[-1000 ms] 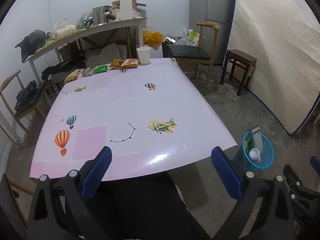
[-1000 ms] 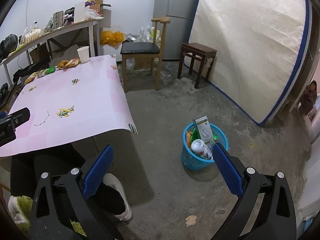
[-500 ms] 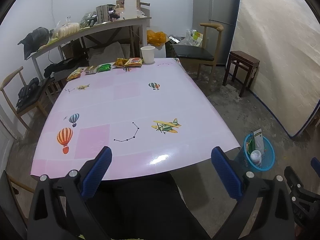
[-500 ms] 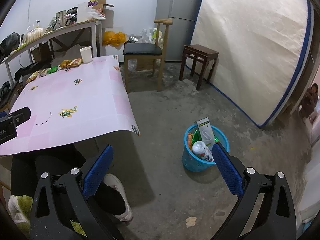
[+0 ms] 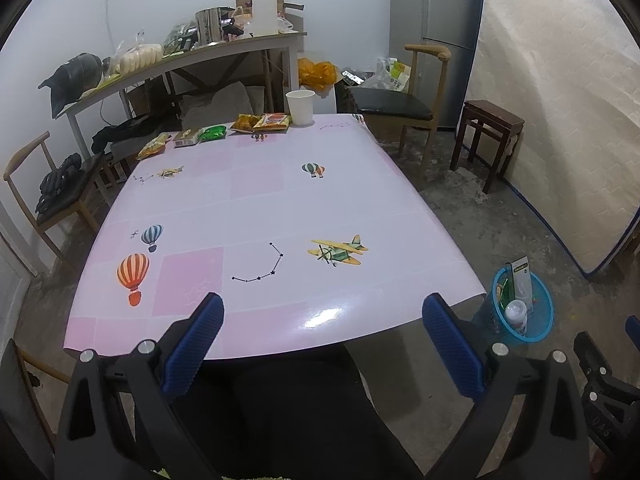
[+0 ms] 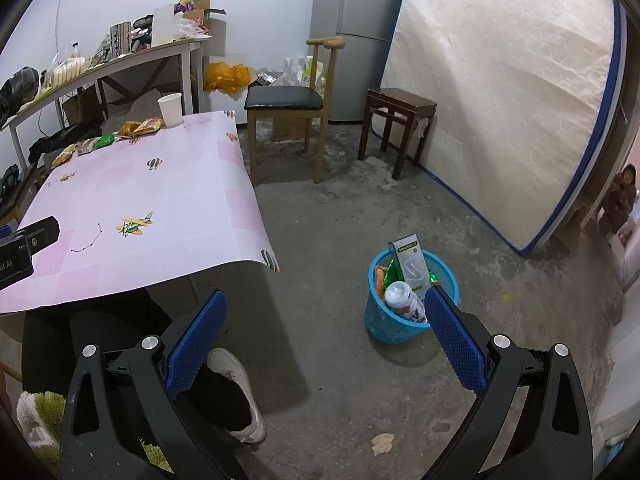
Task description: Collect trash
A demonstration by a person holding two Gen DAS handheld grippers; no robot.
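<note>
Both tools are spread wide and hold nothing. The left tool point(image 5: 322, 332) hangs over the near edge of the desk point(image 5: 260, 200). The right tool point(image 6: 326, 330) hangs above the floor beside the blue basket point(image 6: 384, 320). Snack wrappers point(image 5: 262, 122) and a paper cup point(image 5: 301, 107) lie at the desk's far end.

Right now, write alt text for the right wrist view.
Open, empty right tongs hover above a concrete floor, near a blue basket holding trash. A pink table at left carries snack wrappers and a paper cup.
</note>
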